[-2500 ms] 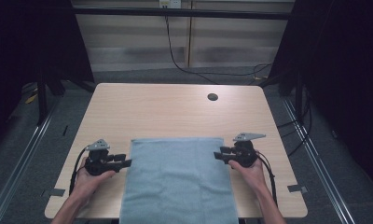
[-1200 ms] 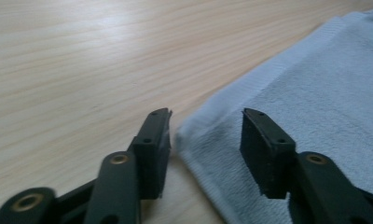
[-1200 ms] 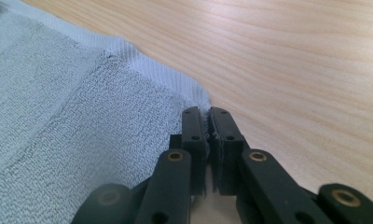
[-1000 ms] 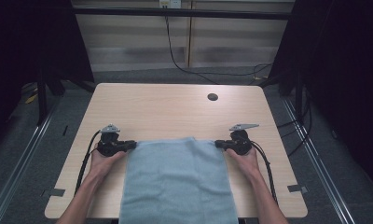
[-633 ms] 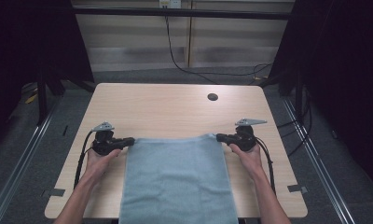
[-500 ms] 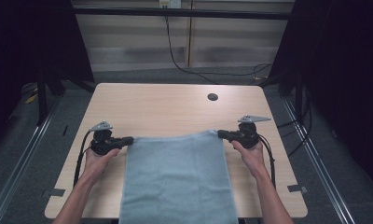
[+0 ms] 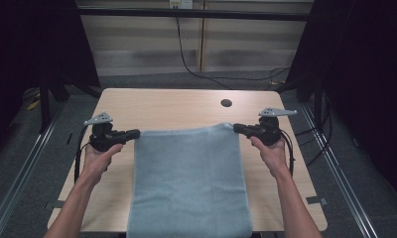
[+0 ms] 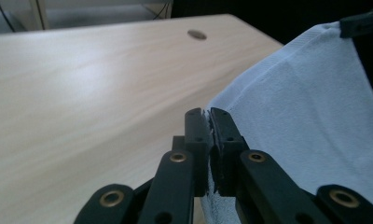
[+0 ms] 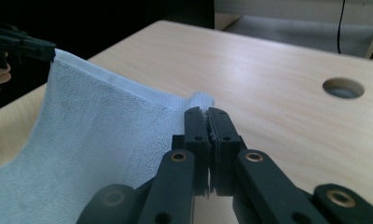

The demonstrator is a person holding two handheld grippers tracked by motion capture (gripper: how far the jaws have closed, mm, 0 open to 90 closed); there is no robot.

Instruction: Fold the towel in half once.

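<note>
The table (image 7: pixel 162 106) beyond the towel (image 7: pixel 189 173) lies bare and passable; its cable hole (image 7: pixel 226 103) sits flush and blocks no movement there.

Plain light blue towel (image 7: pixel 189 183), pale wood-grain table (image 7: pixel 171 106), black tools (image 7: pixel 135 133), grey floor (image 7: pixel 345 163)

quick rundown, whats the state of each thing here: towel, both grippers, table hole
towel: held up by its two far corners, far edge stretched between the grippers, near end hanging past the table's near edge
left gripper: shut on one far corner of the towel
right gripper: shut on the other far corner
table: bare beyond the towel
cable hole: open, nothing through it
</note>
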